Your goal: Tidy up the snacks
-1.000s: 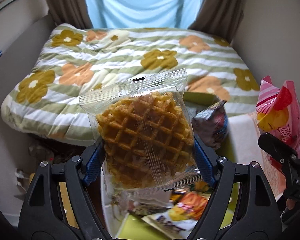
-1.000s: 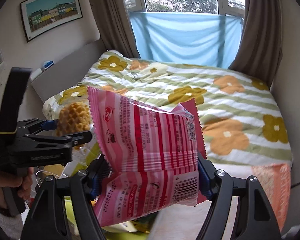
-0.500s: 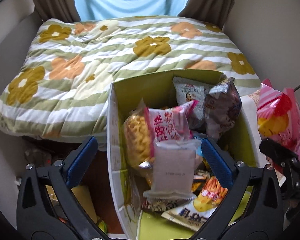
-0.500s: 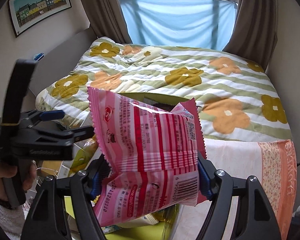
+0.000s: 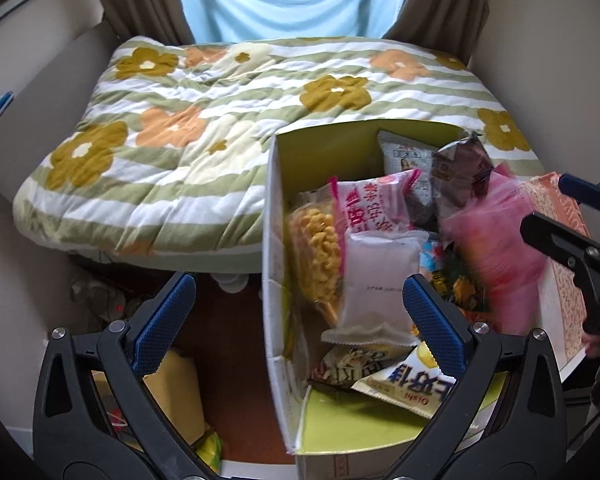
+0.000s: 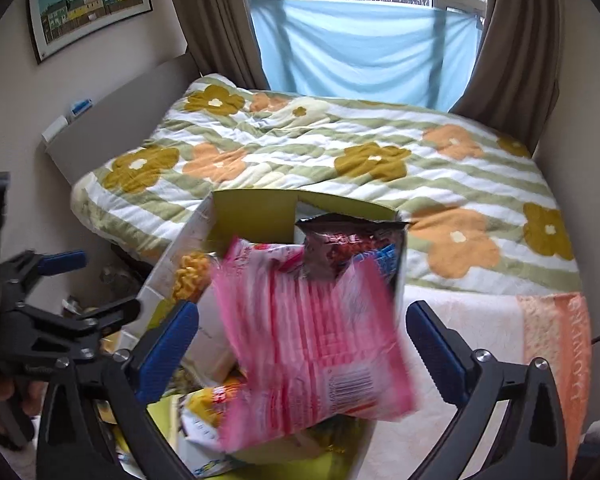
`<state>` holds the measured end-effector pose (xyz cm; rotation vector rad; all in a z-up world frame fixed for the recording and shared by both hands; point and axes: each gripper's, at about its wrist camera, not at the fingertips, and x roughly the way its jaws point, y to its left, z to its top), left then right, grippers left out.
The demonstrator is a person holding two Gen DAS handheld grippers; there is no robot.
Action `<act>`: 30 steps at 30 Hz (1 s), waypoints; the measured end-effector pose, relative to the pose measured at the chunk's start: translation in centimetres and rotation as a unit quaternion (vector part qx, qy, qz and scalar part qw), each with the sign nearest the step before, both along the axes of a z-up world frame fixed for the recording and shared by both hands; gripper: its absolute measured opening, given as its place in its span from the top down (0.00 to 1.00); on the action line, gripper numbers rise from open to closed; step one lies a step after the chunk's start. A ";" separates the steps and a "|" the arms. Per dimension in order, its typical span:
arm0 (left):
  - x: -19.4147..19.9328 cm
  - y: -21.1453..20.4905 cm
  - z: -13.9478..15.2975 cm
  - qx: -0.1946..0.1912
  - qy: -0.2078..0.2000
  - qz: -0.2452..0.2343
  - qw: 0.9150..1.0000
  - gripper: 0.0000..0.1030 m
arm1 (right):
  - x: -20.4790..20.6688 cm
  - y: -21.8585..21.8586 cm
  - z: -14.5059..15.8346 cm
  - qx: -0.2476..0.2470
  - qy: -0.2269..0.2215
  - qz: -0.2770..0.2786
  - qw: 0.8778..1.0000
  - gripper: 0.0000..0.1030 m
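A box (image 5: 274, 216) with a yellow-green inside stands at the foot of the bed and holds several snack packs, among them the waffle pack (image 5: 318, 248) and a pale pack (image 5: 374, 276). My left gripper (image 5: 300, 312) is open and empty over the box's left wall. My right gripper (image 6: 302, 340) is open. The pink striped snack bag (image 6: 312, 344) is blurred between its fingers, free of both pads, over the box (image 6: 256, 216). It also shows in the left wrist view (image 5: 496, 248) at the box's right side.
A bed with a flowered green-striped quilt (image 5: 220, 120) lies behind the box. A pale and orange towel (image 6: 500, 344) lies to the right of the box. Clutter and a yellow thing (image 5: 176, 392) lie on the floor to the left.
My left gripper opened and let the waffle pack drop into the box, then shifted left. My right gripper has just opened and the pink bag is falling toward the box.
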<state>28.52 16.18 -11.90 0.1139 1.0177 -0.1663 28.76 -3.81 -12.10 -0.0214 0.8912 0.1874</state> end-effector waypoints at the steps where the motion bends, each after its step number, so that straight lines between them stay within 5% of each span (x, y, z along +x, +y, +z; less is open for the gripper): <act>1: -0.2 0.3 0.0 0.000 0.000 0.002 1.000 0.00 | -0.2 -0.1 0.1 0.000 -0.005 -0.003 1.000 0.00; 12: -2.0 -0.1 0.9 -0.009 -0.016 -0.009 1.000 0.00 | -2.4 -1.5 1.2 0.022 -0.003 -0.024 0.999 0.00; 20: -7.7 -3.6 8.3 -0.019 -0.103 -0.014 0.994 0.00 | -9.2 -5.7 8.5 0.011 -0.095 -0.053 0.994 0.00; 24: -13.4 -6.6 12.9 -0.025 -0.164 -0.020 0.986 0.00 | -14.9 -9.1 12.1 -0.015 -0.143 -0.082 0.986 0.00; 30: -21.0 -10.2 16.2 -0.032 -0.222 -0.022 0.974 0.00 | -22.3 -13.2 14.5 -0.037 -0.173 -0.122 0.977 0.00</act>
